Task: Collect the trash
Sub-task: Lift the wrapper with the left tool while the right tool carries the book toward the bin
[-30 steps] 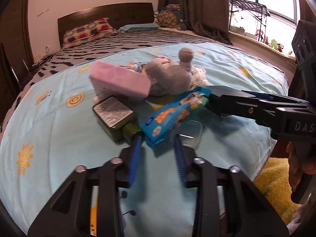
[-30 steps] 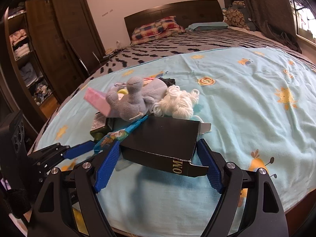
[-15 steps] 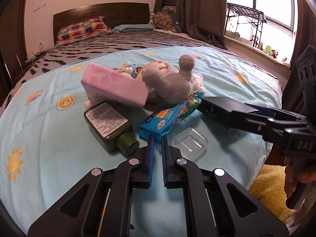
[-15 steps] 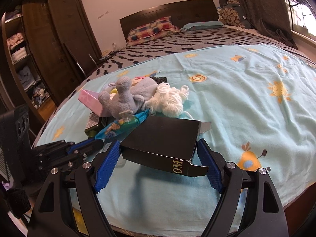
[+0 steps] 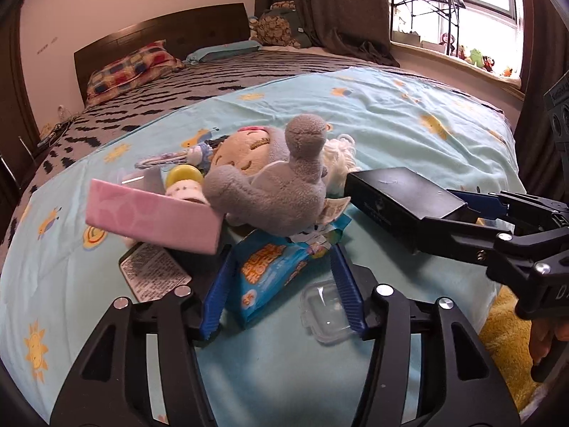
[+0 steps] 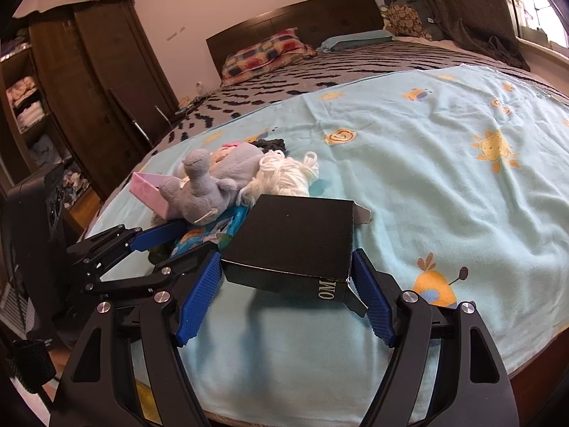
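Trash here means, as I judge, two things: a flat blue snack wrapper of crinkled foil (image 5: 274,270) and a flat black cardboard box (image 6: 295,240). The wrapper lies on the light blue blanket with sun prints (image 5: 409,124), directly ahead of the left gripper (image 5: 281,291) and between its two blue fingers (image 5: 217,295). The jaws of this gripper are opening now, and the pads do not yet press on the wrapper. Its long axis runs away from the gripper, a little tilted toward the right finger, so the fingers stand on its two long sides. The far end of the wrapper goes under a grey plush toy (image 5: 281,192), which may be dragged along when the wrapper is pulled.

Just beside the right finger lies a small clear plastic lid (image 5: 325,311), close enough to be caught by mistake. Beyond the left finger are a dark green bottle with a printed label (image 5: 153,274) and a pink box (image 5: 153,220).

The right gripper (image 6: 284,299) holds the black box across its width, lifted above the blanket. The left hand is therefore the nearer and the free one for the wrapper.
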Available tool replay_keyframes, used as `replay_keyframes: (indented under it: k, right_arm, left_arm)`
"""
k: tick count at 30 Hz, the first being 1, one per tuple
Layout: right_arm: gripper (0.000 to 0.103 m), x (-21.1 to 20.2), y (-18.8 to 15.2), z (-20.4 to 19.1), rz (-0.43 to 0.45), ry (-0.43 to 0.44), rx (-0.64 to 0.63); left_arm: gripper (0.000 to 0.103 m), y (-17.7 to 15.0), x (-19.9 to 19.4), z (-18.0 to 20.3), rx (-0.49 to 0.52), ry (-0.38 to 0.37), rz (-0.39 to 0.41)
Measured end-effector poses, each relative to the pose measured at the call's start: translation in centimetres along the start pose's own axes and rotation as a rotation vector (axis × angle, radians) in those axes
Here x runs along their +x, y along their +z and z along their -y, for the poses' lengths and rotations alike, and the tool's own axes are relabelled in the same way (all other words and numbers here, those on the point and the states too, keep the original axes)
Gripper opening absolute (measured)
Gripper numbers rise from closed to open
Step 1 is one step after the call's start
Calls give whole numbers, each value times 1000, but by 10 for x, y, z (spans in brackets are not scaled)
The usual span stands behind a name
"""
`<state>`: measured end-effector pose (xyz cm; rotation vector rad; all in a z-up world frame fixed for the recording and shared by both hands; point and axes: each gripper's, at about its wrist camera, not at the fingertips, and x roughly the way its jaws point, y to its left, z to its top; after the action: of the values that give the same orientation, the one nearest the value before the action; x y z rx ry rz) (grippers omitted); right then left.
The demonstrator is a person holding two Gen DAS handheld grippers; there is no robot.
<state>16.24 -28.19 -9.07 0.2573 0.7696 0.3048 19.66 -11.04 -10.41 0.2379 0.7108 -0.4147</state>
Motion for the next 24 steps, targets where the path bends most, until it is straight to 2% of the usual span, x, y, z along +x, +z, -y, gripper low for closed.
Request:
replay_keyframes:
  k: [4,10,13,15,16,18,24]
  right_arm:
    - [79,8,1,1,-7,5,13]
    - [88,22,9,-1,-9,-17,16]
    - [89,32,12,-1,-15,-44,18]
    - [88,38,13,-6,-18,-84,-15]
    - [84,42,12,-11,-22,-133,-53]
    - [83,44,9,-17,-17,-171,-89]
    - [80,32,9,-11,9,-139,-59]
  left_arm:
    - [56,0,5,-7,-26,-23,-15]
    - [40,0,6,-14,-26,-35,-33]
    - [34,0,6,-14,-22,-37,-29]
    - [32,0,6,-13,-13,-35,-28]
    - [24,0,7,-13,-8,-25,-28]
    - [21,0,7,-15,-5,-17,-27]
    - [14,3,-4,-20,-29,-15,1]
